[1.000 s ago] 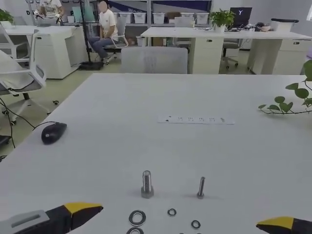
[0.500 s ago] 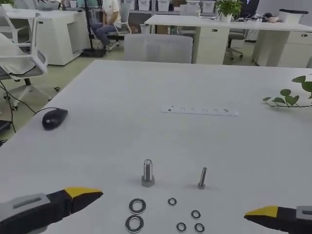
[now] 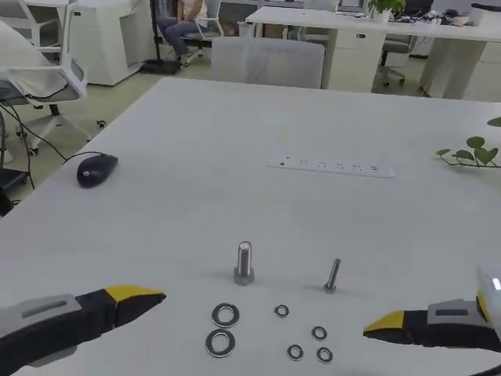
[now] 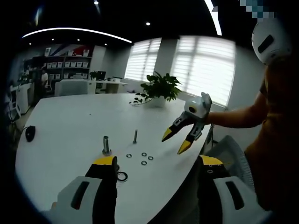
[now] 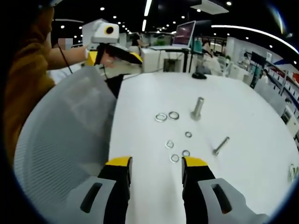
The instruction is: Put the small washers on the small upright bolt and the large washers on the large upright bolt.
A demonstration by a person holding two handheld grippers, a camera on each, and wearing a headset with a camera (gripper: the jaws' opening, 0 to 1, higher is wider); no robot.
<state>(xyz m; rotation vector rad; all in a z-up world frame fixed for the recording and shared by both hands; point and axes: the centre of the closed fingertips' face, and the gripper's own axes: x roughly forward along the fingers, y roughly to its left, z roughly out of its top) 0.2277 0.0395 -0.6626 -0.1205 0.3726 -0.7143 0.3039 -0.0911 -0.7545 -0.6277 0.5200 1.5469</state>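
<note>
I'm looking into an open-plan office. Beyond my left fingers (image 3: 129, 295) lies a mouse (image 3: 97, 168) on the white table (image 3: 196, 141), and further ahead of them a power strip (image 3: 337, 166). Past that stand a mesh chair (image 3: 268, 63), white desks (image 3: 368, 19), a monitor (image 5: 184, 32), a potted plant (image 4: 160, 86) and blinds (image 4: 205, 65), with ceiling spotlights (image 4: 147, 23) overhead.

table (image 3: 196, 157): bolts (image 3: 244, 264), washers (image 3: 225, 315), mouse (image 3: 97, 168), likely power-strip (image 3: 330, 166)

The head view looks down across the white table (image 3: 172, 180), and the two gripper views look in low from left and right, all three seeing the large bolt (image 3: 244, 263) and small bolt (image 3: 333, 276).
</note>
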